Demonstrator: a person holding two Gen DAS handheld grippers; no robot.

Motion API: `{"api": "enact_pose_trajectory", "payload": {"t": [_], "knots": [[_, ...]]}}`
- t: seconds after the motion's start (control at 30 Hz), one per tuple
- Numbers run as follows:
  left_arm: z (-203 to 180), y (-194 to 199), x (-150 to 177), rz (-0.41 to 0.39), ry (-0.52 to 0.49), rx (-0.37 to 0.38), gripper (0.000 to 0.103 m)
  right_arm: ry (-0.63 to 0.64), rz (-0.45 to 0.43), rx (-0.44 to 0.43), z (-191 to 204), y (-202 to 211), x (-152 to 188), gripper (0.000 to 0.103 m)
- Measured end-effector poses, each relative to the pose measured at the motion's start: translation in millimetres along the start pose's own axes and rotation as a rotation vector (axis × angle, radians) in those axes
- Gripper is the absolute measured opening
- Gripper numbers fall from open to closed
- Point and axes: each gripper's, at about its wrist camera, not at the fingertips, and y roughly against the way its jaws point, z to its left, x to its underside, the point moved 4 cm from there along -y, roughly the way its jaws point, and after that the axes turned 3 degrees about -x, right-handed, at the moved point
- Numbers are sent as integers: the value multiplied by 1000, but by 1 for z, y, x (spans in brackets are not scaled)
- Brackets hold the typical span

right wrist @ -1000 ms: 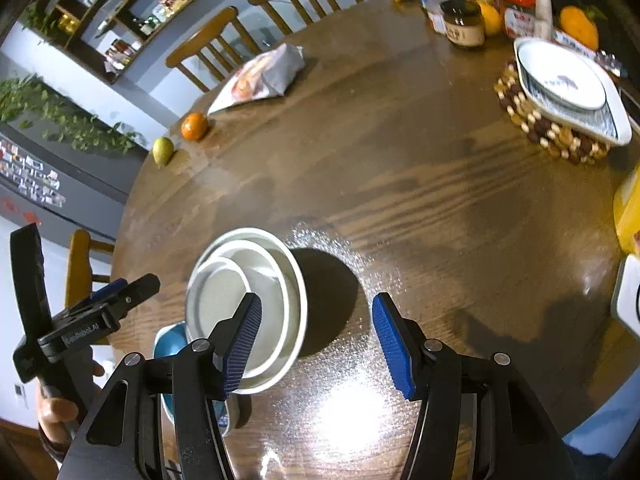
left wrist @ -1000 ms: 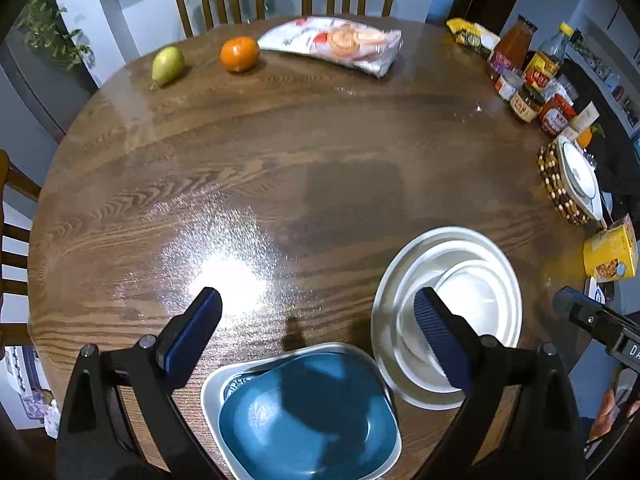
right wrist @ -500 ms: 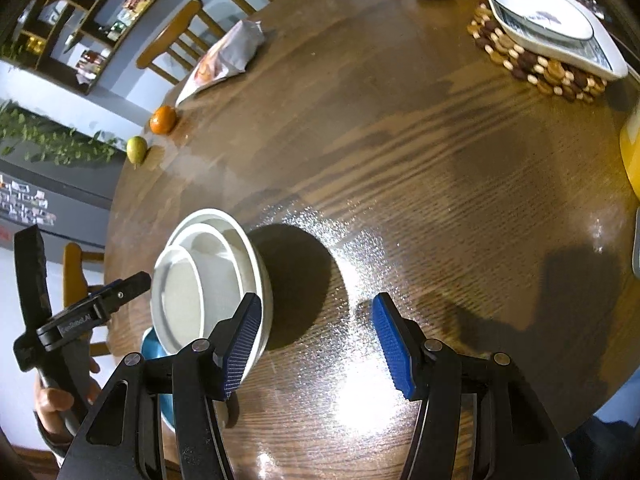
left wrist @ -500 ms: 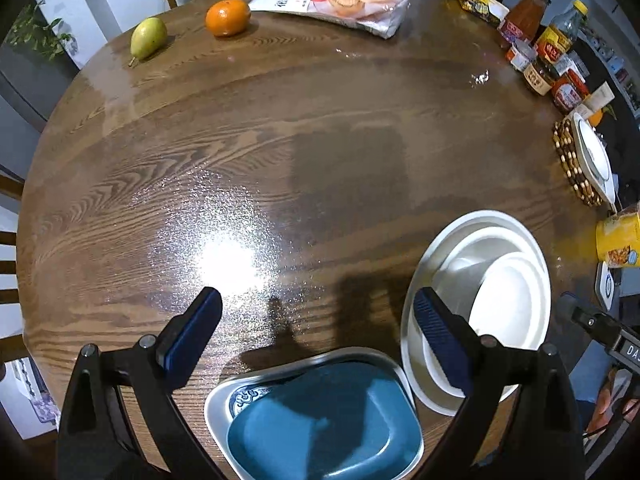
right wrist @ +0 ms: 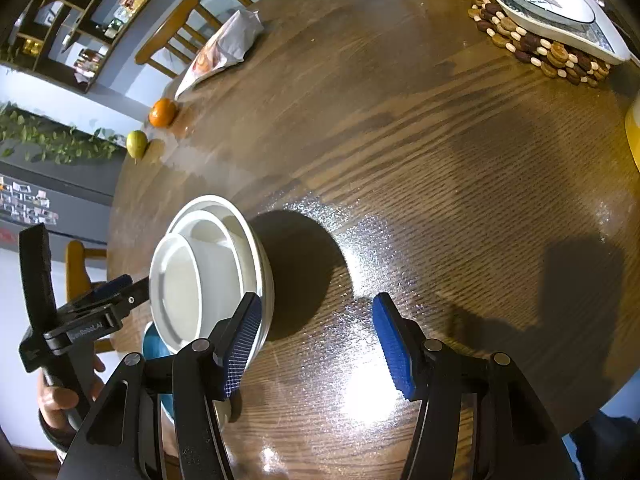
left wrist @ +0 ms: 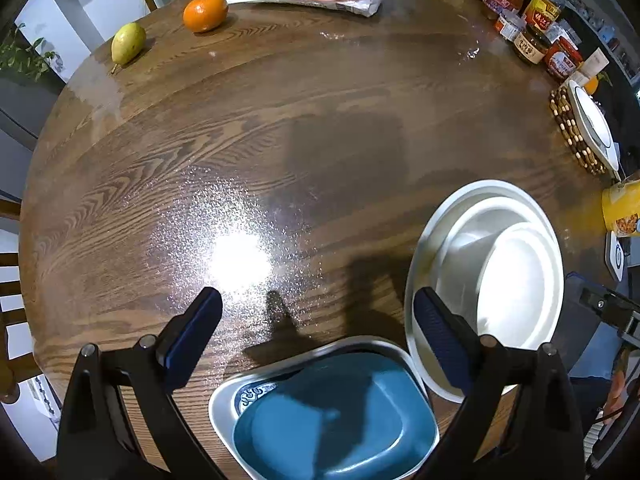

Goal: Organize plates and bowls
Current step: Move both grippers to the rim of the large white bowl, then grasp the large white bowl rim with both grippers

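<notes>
The left claw (left wrist: 318, 334) is spread wide and grips nothing, hanging over the desk (left wrist: 280, 140) at its near edge, above the blue bowl (left wrist: 332, 420) nested in a metal-rimmed dish (left wrist: 224, 396). The right claw (right wrist: 318, 344) is likewise spread wide and empty, its left finger in front of the stack of white bowls (right wrist: 208, 276), though whether it touches the stack cannot be told. That stack sits near the desk's near edge, just beside the blue bowl. The handle of the left claw bears writing ending in "Robot.AI". Jar labels (left wrist: 530, 46) at the far right edge are too small to read.
</notes>
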Motion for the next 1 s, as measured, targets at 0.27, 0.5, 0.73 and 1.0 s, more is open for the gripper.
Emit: {"api": "enact_pose_trajectory", "payload": {"t": [0.27,0.5,0.73,1.0], "knots": [[-2,-6,-1,25,8,8,96,24,27,25,8,-8,1,58],[-4,-8,0,26,4,-10,95,24,40,29,7,-14,1,58],[-11,-5,2,-2,-11,-42,89,77,3,89,17,-16,3,58],[-23,1,-2,-31,-38,-24,61,96,-31,89,20,-14,7,52]]}}
